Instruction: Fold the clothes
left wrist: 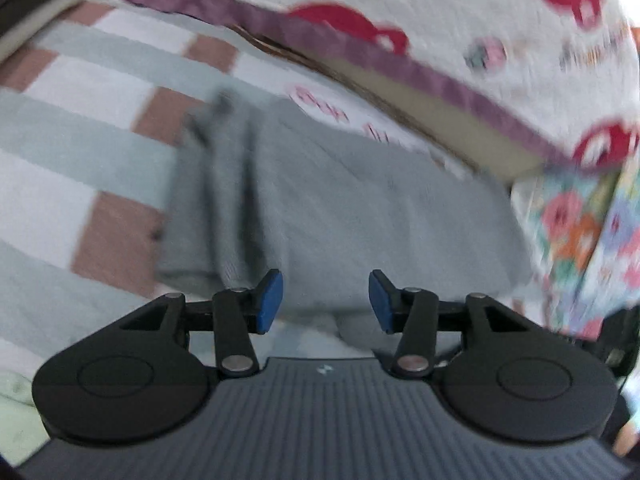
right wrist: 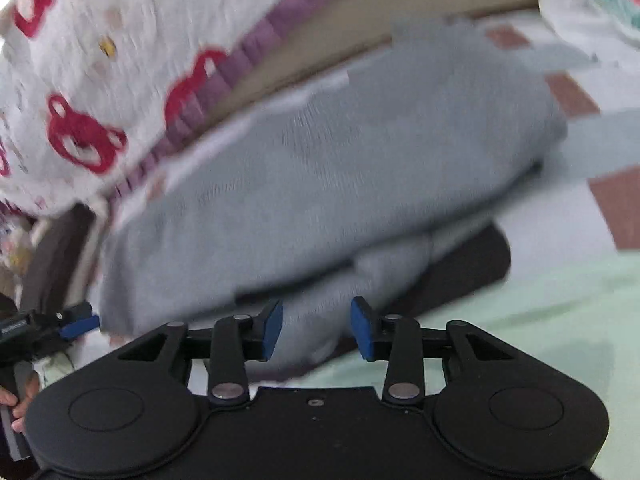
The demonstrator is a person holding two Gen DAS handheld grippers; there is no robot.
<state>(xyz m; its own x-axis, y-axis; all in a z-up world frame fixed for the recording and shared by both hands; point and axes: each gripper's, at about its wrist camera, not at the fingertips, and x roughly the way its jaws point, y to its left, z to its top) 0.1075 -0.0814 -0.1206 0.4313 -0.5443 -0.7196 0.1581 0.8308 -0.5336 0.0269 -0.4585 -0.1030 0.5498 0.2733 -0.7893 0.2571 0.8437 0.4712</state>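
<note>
A grey garment (left wrist: 340,208) lies folded on the checked bedsheet (left wrist: 80,128), with a thicker bundle of folds along its left side. My left gripper (left wrist: 325,302) is open at the garment's near edge, with nothing between its blue pads (left wrist: 270,300). In the right wrist view the same grey garment (right wrist: 340,160) fills the middle, blurred by motion. A loose grey fold (right wrist: 384,276) hangs down toward my right gripper (right wrist: 317,330), which is open, its pads on either side of the cloth and apart from it. The left gripper's blue pad (right wrist: 78,326) shows at the far left.
A white quilt with red bear prints and a purple border (left wrist: 400,8) is piled behind the garment. A dark cloth (right wrist: 468,268) lies under the grey garment's near side. Pale green bedding (right wrist: 540,320) covers the near right. A flowered cloth (left wrist: 580,232) sits at the right.
</note>
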